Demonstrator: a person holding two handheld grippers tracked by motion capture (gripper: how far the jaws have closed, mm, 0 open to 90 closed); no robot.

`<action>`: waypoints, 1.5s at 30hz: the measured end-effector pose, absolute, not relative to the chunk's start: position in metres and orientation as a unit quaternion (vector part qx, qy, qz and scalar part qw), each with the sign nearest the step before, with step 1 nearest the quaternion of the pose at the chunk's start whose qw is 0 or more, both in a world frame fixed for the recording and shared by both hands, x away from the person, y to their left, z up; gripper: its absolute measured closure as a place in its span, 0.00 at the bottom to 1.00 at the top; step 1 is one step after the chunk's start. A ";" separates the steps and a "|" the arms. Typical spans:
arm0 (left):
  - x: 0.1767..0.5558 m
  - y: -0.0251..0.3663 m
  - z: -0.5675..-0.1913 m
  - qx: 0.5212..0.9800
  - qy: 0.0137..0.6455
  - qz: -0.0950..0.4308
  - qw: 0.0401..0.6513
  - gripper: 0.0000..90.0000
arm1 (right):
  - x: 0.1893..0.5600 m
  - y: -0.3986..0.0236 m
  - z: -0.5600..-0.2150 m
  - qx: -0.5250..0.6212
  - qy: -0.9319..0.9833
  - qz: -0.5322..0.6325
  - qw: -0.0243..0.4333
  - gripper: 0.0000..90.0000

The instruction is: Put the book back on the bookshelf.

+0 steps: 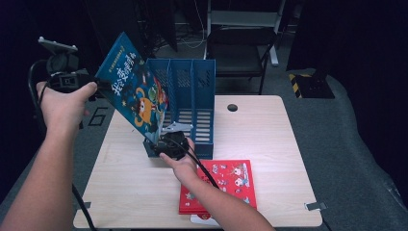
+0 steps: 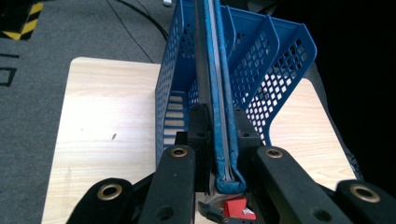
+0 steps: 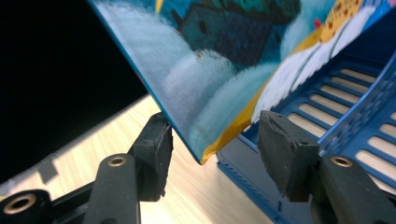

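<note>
While the left tongs point(image 1: 98, 83) are clamping the upper corner of the blue picture book point(image 1: 132, 89), the person's left hand point(image 1: 62, 103) is holding them up at the left of the high view, off the counter's point(image 1: 269, 144) edge. In the left gripper view the jaws are pressing tight on the book's spine edge point(image 2: 223, 140), which is running straight ahead toward the blue file rack point(image 2: 275, 70). The book is hanging tilted, its lower corner dipping toward the front left of the rack point(image 1: 192, 96), just above the counter. Farther right, the right tongs point(image 1: 166, 139) are sitting low at that corner, with the right hand point(image 1: 185, 166) behind them. In the right gripper view the jaws are standing about half open, one on each side of the book's bottom corner point(image 3: 205, 156), and neither pad point(image 3: 285, 149) is touching the cover. The rack is standing upright on the counter, its slotted floor point(image 3: 359, 112) showing behind the book. Nearer the person, right of the arm, a red book point(image 1: 231, 185) is lying flat on the counter.
</note>
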State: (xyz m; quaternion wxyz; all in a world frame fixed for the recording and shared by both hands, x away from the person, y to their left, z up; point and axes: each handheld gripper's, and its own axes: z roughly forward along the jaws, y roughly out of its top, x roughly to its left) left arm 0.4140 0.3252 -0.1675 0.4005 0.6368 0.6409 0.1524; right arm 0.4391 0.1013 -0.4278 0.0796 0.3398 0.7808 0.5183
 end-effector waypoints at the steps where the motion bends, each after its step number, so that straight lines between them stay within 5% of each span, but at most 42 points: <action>1: 0.415 0.325 -0.168 0.635 0.643 0.151 0.401 0.91 | 0.439 0.102 -0.428 0.332 0.785 0.516 0.086 0.50; 45: 0.443 0.315 -0.170 0.630 0.665 0.148 0.371 0.91 | 0.478 0.103 -0.427 0.352 0.791 0.487 0.112 0.63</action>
